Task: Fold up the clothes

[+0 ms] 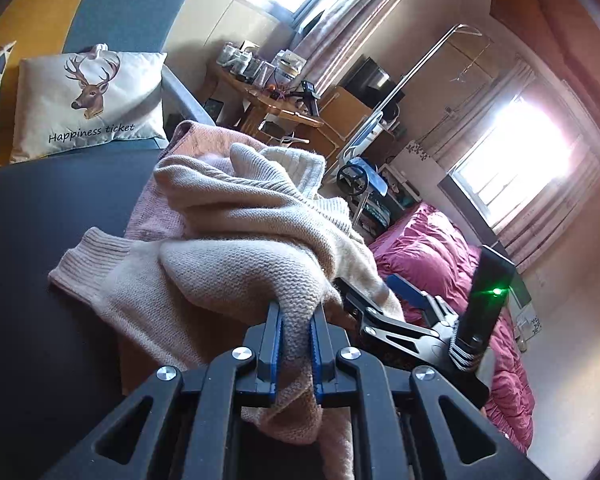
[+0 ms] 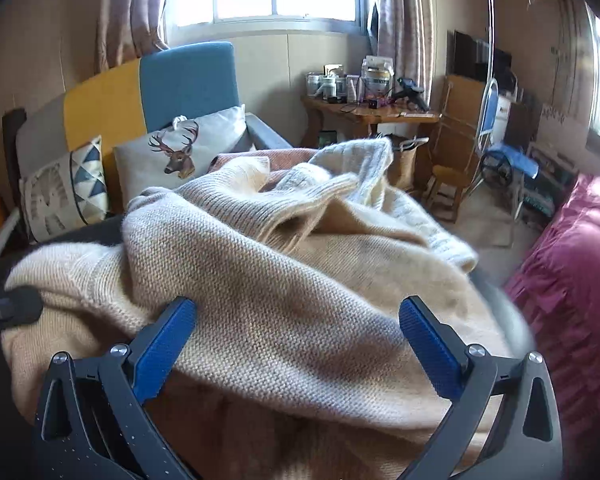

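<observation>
1. left wrist: left gripper (image 1: 296, 320) jaws clamped on a fold of the beige sweater (image 1: 236, 216), bunched on the dark surface (image 1: 40, 240) at centre. right gripper (image 1: 376, 292) at 4 o'clock beside the knit. deer pillow (image 1: 88, 100) at 10 o'clock.
2. right wrist: right gripper (image 2: 298, 332) jaws wide apart, straddling the beige sweater (image 2: 280, 280) without pinching it. white knit (image 2: 364, 168) at 1 o'clock, pink bedding (image 2: 572, 280) at 3 o'clock.

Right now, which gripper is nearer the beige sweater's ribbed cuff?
Left. The left gripper is shut on the beige sweater just right of the ribbed cuff. The right gripper is open over the body, farther off.
</observation>
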{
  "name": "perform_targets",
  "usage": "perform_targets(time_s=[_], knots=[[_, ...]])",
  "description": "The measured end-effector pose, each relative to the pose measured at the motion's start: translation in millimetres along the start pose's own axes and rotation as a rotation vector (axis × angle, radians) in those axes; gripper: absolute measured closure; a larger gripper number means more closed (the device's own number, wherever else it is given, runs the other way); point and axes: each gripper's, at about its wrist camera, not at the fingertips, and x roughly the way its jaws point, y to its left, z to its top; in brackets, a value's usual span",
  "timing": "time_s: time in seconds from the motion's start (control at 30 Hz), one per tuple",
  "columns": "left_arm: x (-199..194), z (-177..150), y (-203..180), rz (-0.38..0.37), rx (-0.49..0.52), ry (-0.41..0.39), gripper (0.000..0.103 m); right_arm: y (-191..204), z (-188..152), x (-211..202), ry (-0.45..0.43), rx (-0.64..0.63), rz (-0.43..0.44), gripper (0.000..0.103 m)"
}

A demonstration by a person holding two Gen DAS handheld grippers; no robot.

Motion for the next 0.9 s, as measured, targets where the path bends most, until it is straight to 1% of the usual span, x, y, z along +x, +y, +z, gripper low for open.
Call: perform_targets(time_s=[0.07, 0.1, 0.13, 0.2, 0.23, 0.27, 0.3, 0.33, 0.37, 0.43, 0.47, 0.57, 0.67, 0.73, 0.77, 0.83, 0.9], knots=[[-3.3, -3.5, -1.2, -0.007, 0.004, -0.002, 0.092, 1.6, -1.1, 7.4, 0.033, 0.026, 0.018, 0.000], [-5.1, -4.9, -1.7, -0.011, 0.005, -0.004, 0.092, 2.3, -1.7, 11.1, 0.050, 0.039, 0.027, 0.002], [-7.3, -6.2, -2.0, -0.015, 0.006, -0.006, 0.092, 3.2, -2.5, 13.8, 0.057, 0.040, 0.031, 0.007], [-11.7, -8.9, -2.6, -0.023, 0.006, -0.012, 0.092, 4.1, -2.7, 19.1, 0.074, 0.040, 0.021, 0.041], [-13.9, -10.2, -2.9, -0.027, 0.007, -0.014, 0.092, 4.8, -2.7, 20.9, 0.081, 0.050, 0.027, 0.047], [-16.1, -11.5, -3.2, -0.030, 0.007, -0.017, 0.092, 6.7, -2.5, 19.8, 0.079, 0.054, 0.053, 0.068], [-18.3, -12.8, -3.5, -0.034, 0.007, -0.019, 0.092, 10.4, -2.7, 17.0, 0.071, 0.046, 0.042, 0.079], [-20.5, -14.1, -3.8, -0.038, 0.008, -0.022, 0.092, 14.2, -2.9, 14.0, 0.063, 0.036, 0.026, 0.083], [-22.7, -15.4, -4.1, -0.042, 0.008, -0.025, 0.092, 16.5, -3.1, 9.2, 0.052, 0.038, 0.024, 0.091], [-31.1, -17.2, -3.4, -0.050, 0.004, -0.038, 0.092, 20.4, -3.6, -1.2, 0.031, 0.052, 0.033, 0.094], [-38.2, -17.6, -2.1, -0.054, -0.001, -0.051, 0.092, 22.1, -3.7, -8.3, 0.018, 0.072, 0.047, 0.100], [-61.9, -18.8, 0.9, -0.067, -0.014, -0.091, 0.092, 30.2, -5.3, -31.7, -0.026, 0.122, 0.089, 0.100], [-91.6, -20.6, 2.2, -0.080, -0.024, -0.139, 0.092, 47.2, -5.7, -54.7, -0.073, 0.131, 0.137, 0.100], [-113.3, -22.5, 3.5, -0.091, -0.033, -0.175, 0.092, 62.2, -3.8, -68.7, -0.095, 0.144, 0.198, 0.100], [-124.6, -23.7, 4.2, -0.090, -0.032, -0.195, 0.092, 73.3, -3.9, -77.8, -0.105, 0.149, 0.245, 0.100], [-153.2, -28.1, 7.7, -0.077, -0.030, -0.240, 0.092, 96.6, -6.0, -88.7, -0.105, 0.141, 0.316, 0.100], [-178.4, -32.9, 17.1, -0.068, -0.053, -0.271, 0.092, 123.3, -11.9, -94.8, -0.092, 0.120, 0.383, 0.100]])
